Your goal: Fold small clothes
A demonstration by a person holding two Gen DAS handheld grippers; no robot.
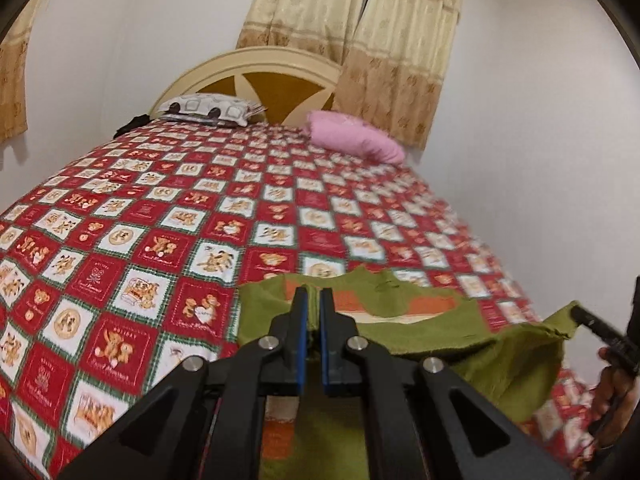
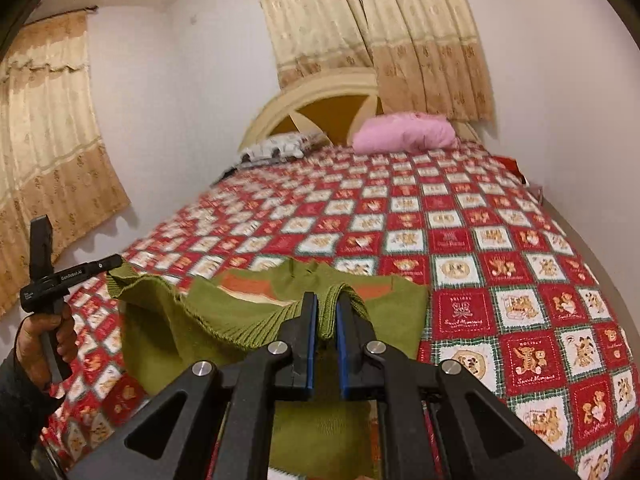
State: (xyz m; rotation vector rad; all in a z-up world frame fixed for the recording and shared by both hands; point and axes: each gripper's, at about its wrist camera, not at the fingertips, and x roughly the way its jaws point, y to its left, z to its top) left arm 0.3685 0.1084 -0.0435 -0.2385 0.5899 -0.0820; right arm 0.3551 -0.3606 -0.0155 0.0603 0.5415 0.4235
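Observation:
A small green knit sweater (image 1: 500, 360) with orange and cream stripes is held up by its ribbed edge over the near end of the bed. My left gripper (image 1: 314, 298) is shut on one part of that edge, with cloth pinched between the blue pads. My right gripper (image 2: 326, 306) is shut on the ribbed hem of the sweater (image 2: 160, 320), which folds over between its pads. The cloth sags between the two grips and hangs below them. Each gripper shows in the other's view: the right gripper (image 1: 576, 314) at the far right, the left gripper (image 2: 112, 262) at the far left, with a hand (image 2: 40, 336) on its handle.
The bed's red and white teddy-bear bedspread (image 1: 200, 220) stretches ahead. A pink pillow (image 1: 356, 138) and a patterned pillow (image 1: 208, 110) lie by the cream headboard (image 1: 260, 68). Beige curtains (image 2: 380, 40) hang behind. White walls close in on both sides.

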